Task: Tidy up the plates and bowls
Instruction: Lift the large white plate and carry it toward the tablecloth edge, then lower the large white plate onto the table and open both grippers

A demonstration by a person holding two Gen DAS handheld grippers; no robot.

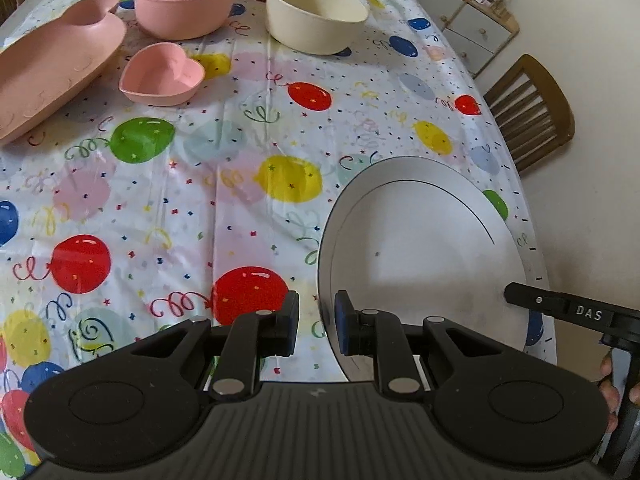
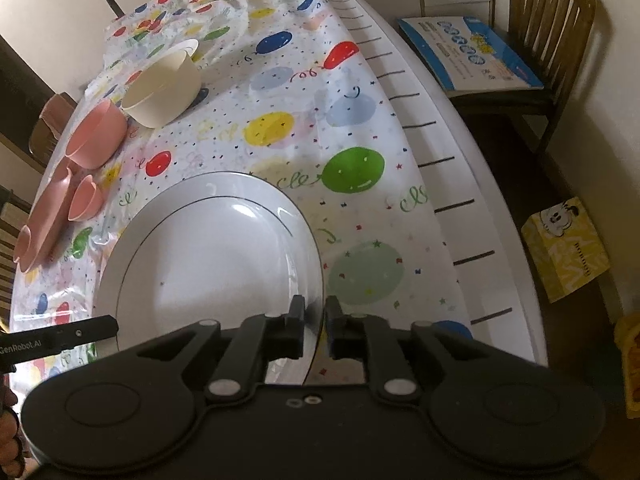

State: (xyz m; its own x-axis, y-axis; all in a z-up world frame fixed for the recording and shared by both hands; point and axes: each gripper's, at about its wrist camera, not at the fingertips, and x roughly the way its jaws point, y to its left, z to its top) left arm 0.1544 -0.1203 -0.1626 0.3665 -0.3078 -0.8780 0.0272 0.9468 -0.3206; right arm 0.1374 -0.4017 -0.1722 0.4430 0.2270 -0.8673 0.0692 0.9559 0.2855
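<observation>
A white plate (image 1: 424, 248) lies near the table's edge on a balloon-print cloth (image 1: 200, 184), with both grippers at its near rim. The left gripper (image 1: 317, 326) straddles the plate's left rim with its fingers a little apart, a gap showing beside the pads. The right gripper (image 2: 315, 330) has the right rim between its narrow-set fingers; whether the pads press on it I cannot tell. Farther back stand a pink bowl (image 1: 186, 0), a cream bowl (image 1: 316, 14), a heart dish (image 1: 162, 74) and a pink tray (image 1: 52, 64).
</observation>
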